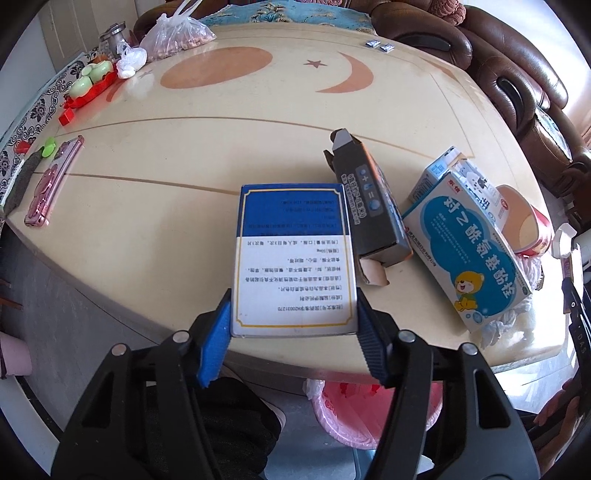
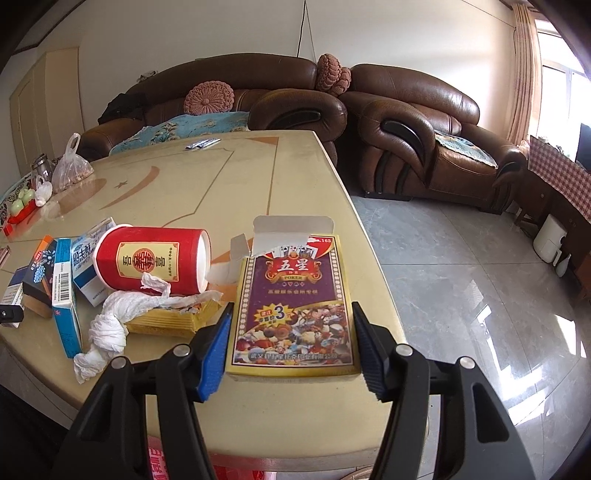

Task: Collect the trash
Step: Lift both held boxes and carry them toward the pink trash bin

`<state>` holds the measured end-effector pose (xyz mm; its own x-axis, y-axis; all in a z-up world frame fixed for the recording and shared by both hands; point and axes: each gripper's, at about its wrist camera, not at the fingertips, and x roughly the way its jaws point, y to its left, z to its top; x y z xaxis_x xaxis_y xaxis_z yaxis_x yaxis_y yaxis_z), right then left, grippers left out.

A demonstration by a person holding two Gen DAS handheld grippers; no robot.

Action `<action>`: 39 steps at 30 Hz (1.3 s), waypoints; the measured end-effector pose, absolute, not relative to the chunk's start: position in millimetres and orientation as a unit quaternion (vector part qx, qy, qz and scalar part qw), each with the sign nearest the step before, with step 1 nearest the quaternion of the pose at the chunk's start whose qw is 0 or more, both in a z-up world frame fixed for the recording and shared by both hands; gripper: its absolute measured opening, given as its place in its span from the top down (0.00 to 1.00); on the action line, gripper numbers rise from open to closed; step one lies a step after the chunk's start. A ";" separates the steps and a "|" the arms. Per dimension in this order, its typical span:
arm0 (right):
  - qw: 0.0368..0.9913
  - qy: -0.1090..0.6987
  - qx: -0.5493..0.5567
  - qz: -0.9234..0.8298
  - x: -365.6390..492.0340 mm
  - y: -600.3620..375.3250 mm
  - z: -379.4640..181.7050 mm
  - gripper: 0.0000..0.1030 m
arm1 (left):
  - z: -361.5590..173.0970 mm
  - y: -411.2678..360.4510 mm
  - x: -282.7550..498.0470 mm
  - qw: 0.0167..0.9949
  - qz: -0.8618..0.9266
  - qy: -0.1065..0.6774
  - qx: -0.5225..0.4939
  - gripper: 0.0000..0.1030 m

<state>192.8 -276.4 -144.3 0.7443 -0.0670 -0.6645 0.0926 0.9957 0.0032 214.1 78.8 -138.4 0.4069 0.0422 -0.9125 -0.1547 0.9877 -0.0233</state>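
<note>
My left gripper (image 1: 293,325) is shut on a blue and white medicine box (image 1: 291,258) at the table's near edge. Beside it lie a dark open-ended box (image 1: 369,210) and a light blue medicine box with a bear (image 1: 469,254). My right gripper (image 2: 291,332) straddles a playing card box (image 2: 293,306) with its torn flap open; both pads sit at the box's sides, with a thin gap on the right. A red paper cup (image 2: 151,264) lies on its side, with crumpled tissue (image 2: 110,328) and a yellow wrapper (image 2: 166,319) next to it.
A bin with a pink bag (image 1: 369,410) stands under the table's near edge. A phone (image 1: 51,184), a bag of nuts (image 1: 177,33) and a red tray (image 1: 88,85) lie at the table's far left. Brown sofas (image 2: 424,122) stand behind.
</note>
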 end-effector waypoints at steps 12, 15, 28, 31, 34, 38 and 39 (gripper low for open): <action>0.945 0.324 0.003 -0.052 180.4 -271.4 -122.2 0.43 | -123.9 90.7 205.6 0.847 0.072 0.524 -0.055 0.41; 0.947 0.317 0.005 -0.049 176.5 -271.0 -114.8 0.43 | -118.2 94.5 201.8 0.850 0.075 0.519 -0.057 0.41; 0.959 0.281 -0.006 -0.028 139.9 -247.3 -57.1 0.43 | -80.0 81.3 166.3 0.872 0.037 0.486 -0.043 0.41; 0.961 0.276 -0.006 -0.017 124.9 -241.0 -44.2 0.43 | -71.9 74.6 153.4 0.876 0.019 0.480 -0.040 0.41; 0.963 0.270 -0.008 -0.009 104.5 -236.3 -34.9 0.43 | -63.6 68.5 139.3 0.882 0.007 0.471 -0.032 0.41; 0.965 0.261 -0.017 0.003 78.6 -228.9 -22.5 0.43 | -54.7 61.7 120.8 0.886 -0.013 0.463 -0.030 0.41; 0.965 0.260 -0.019 0.005 73.2 -226.2 -20.2 0.43 | -53.0 60.4 116.2 0.887 -0.017 0.461 -0.030 0.41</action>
<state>73.2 -226.2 -20.2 0.8651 0.0006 -0.5017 -0.0200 0.9992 -0.0332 116.2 60.4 -53.0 0.5742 -0.0585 -0.8166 0.0022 0.9976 -0.0699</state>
